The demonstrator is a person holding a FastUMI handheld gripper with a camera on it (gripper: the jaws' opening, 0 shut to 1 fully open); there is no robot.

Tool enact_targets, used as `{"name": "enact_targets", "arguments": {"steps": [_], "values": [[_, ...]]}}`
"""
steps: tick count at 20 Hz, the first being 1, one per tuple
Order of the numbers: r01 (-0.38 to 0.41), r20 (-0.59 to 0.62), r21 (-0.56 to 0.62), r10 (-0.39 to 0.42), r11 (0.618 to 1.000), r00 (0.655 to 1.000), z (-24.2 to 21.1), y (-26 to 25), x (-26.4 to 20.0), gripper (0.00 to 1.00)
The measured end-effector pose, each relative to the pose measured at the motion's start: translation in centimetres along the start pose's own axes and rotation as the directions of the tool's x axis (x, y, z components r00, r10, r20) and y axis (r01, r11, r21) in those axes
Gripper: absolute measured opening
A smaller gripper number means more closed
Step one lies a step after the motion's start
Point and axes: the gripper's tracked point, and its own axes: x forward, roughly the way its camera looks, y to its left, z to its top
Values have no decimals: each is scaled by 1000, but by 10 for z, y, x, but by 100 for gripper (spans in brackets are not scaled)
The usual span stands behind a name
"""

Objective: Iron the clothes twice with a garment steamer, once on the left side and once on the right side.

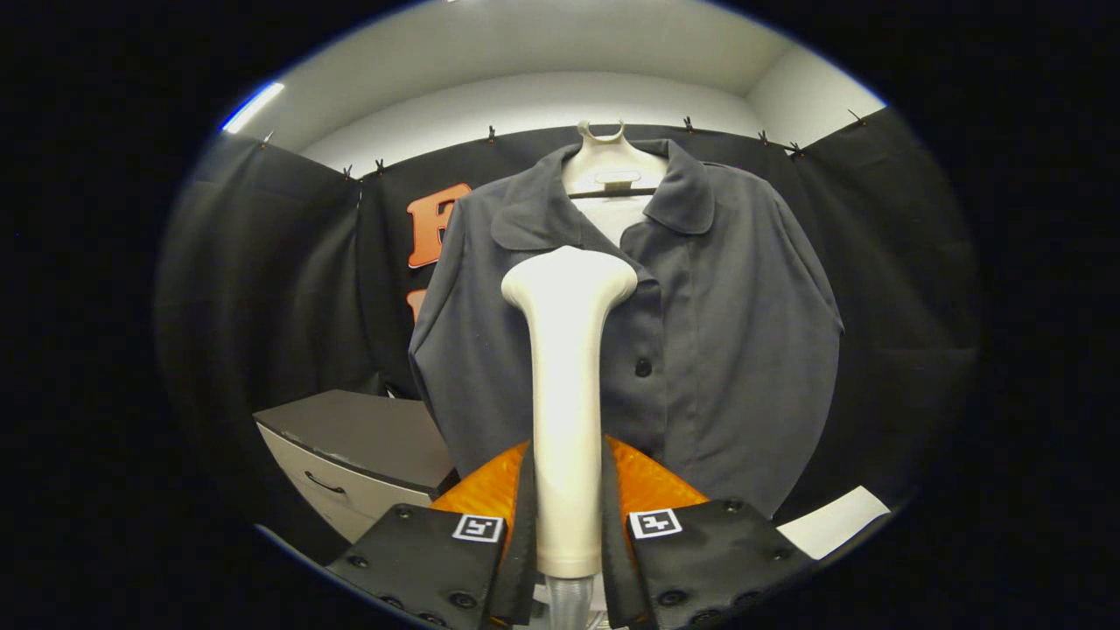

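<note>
Cream steamer [567, 394] stands upright, pinched in the gripper [567, 525], head before the grey shirt [700, 350]

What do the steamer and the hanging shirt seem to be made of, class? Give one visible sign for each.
Steamer, clamped between the gripper fingers: likely moulded plastic, cream, smooth with a soft sheen and no seams. Shirt beyond it: woven fabric, matt dark grey, shown by its folds, collar and stitched button placket.
</note>
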Motion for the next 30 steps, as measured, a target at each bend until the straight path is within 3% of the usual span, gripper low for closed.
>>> {"name": "enact_targets", "arguments": {"steps": [15, 25, 30], "values": [[9, -244, 11, -7, 1000, 970, -151, -10, -15, 39], [-4, -418, 41, 21, 999, 908, -254, -9, -21, 39], [-10, -461, 50, 32, 999, 887, -285, -12, -29, 39]]}}
